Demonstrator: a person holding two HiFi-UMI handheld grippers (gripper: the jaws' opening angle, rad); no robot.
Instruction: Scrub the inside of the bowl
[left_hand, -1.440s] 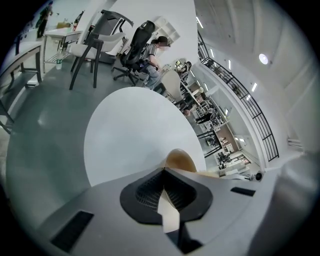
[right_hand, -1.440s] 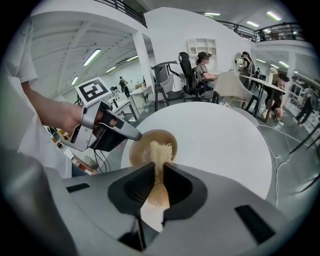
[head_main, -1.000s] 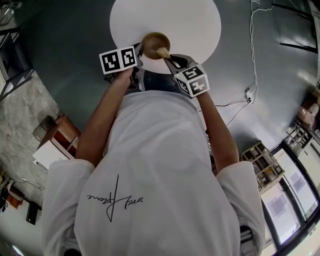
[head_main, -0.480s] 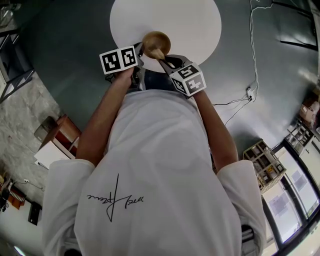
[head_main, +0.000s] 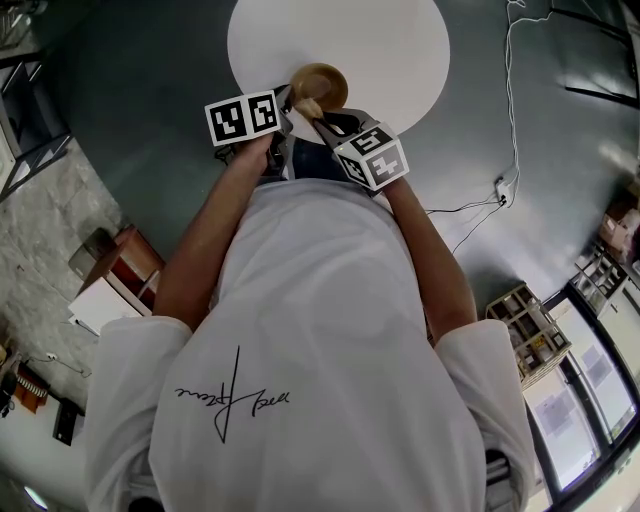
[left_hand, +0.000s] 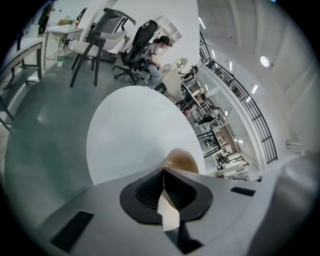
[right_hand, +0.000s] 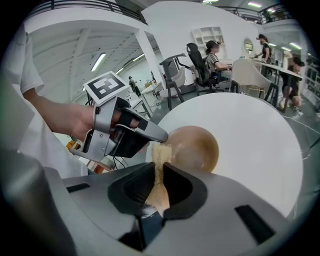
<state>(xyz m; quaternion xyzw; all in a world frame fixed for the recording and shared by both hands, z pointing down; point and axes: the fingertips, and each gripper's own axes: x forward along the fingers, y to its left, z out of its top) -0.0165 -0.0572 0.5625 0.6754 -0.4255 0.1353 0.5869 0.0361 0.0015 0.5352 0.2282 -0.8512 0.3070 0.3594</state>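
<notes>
A brown wooden bowl stands at the near edge of the round white table. My left gripper is shut on the bowl's near-left rim, and in the left gripper view the bowl shows just past the closed jaws of the left gripper. My right gripper is shut on a tan sponge. The sponge's tip rests against the inside of the bowl near the left rim, close beside the left gripper. The right gripper points at the bowl from the near side.
The person's torso and arms fill the lower head view. A white cable runs over the grey floor to the right. Office chairs and desks with seated people stand beyond the table. Shelving is at the lower right.
The right gripper has moved the sponge leftward in the bowl, from the near-right side toward the left rim. The left gripper keeps its hold on the rim.
</notes>
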